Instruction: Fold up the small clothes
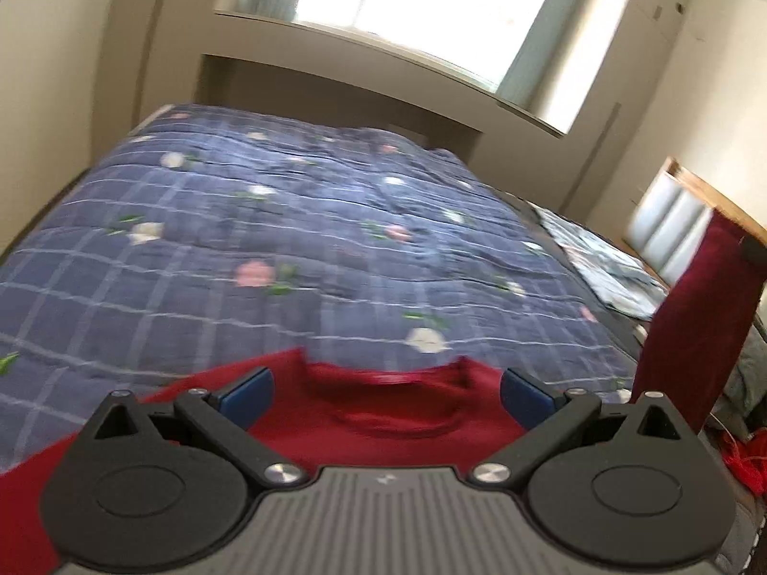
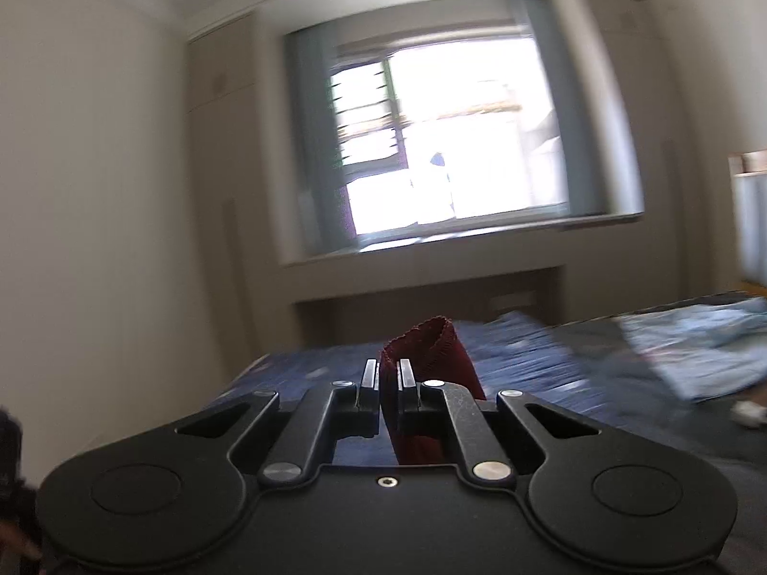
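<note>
Left wrist view, nearest first: left gripper with jaws spread wide, blue pads far apart, nothing between them. Just below and ahead, red garment lying on blue checked quilt, neckline facing the camera, body of the cloth running under the gripper toward the lower left. At right edge, a strip of the same red cloth lifted up off the bed, its top reaching a dark object at the frame edge. Beyond, quilt with small flower print covering the bed; light patterned bedding along its right side; padded headboard in a wooden frame farther right. Farthest: sill and bright window.

Right wrist view, nearest first: right gripper with jaws drawn close together, clamped on a fold of red garment; hemmed edge standing up above the fingertips, more cloth hanging down behind the right finger. Past it, blurred blue quilt and pale bedding at right. Farthest: window with grey curtains, pale wall at left.
</note>
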Demonstrator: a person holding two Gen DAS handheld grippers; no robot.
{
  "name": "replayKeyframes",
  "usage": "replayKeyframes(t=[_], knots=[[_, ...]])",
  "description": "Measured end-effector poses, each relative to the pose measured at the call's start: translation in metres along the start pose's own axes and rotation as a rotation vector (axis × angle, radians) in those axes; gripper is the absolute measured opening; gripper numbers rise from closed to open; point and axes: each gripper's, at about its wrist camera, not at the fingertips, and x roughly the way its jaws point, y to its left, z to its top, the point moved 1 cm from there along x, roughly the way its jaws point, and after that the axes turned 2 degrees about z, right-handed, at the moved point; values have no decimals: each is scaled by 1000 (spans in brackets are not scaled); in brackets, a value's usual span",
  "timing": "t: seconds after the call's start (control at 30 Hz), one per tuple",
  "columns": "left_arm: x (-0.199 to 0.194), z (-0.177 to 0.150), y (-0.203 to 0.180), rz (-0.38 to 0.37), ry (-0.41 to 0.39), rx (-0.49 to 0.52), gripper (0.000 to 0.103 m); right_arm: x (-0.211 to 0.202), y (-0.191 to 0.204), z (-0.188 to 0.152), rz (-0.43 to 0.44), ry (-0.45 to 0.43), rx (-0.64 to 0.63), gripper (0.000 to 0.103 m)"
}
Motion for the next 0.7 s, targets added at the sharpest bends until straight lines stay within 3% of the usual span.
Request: replayKeyframes(t=[0.3,0.57,0.63,0.7], knots=[[-24,-22,77,102,-10,-54,103,71,106,-104,108,241,-127,6],[-6,-44,96,116,12,-94,103,104,165,-200,130,432,-346,8],[2,-47,90,108,20,-102,103,106,171,-210,145,452,-372,14],[10,-49,84,97,24,-104,103,103,172,-213,165,458,-372,37]])
